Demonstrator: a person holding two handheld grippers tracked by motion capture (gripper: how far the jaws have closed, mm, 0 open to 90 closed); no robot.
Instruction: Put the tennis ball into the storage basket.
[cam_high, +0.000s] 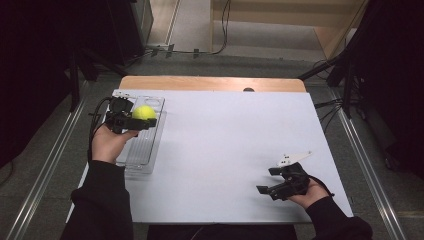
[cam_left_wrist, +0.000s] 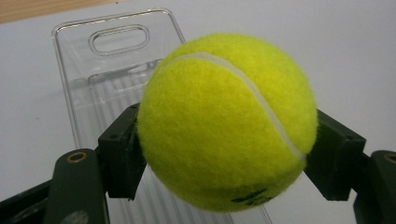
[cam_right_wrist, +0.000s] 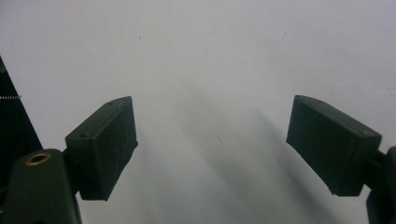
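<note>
A yellow-green tennis ball (cam_high: 144, 112) sits between the jaws of my left gripper (cam_high: 142, 119), which is shut on it at the table's far left. In the left gripper view the tennis ball (cam_left_wrist: 224, 121) is squeezed by both black pads, held above a clear plastic tray (cam_left_wrist: 107, 79). The clear plastic tray (cam_high: 145, 150) lies along the left edge of the white table. My right gripper (cam_high: 266, 181) rests low at the front right, its jaws wide apart. Between the right gripper's (cam_right_wrist: 212, 149) two pads there is nothing but bare white tabletop.
The white table (cam_high: 225, 135) has a wooden strip (cam_high: 210, 83) along its far edge. Dark stands and cables (cam_high: 335, 105) flank the table on the floor. A metal rail (cam_high: 45, 165) runs along the left side.
</note>
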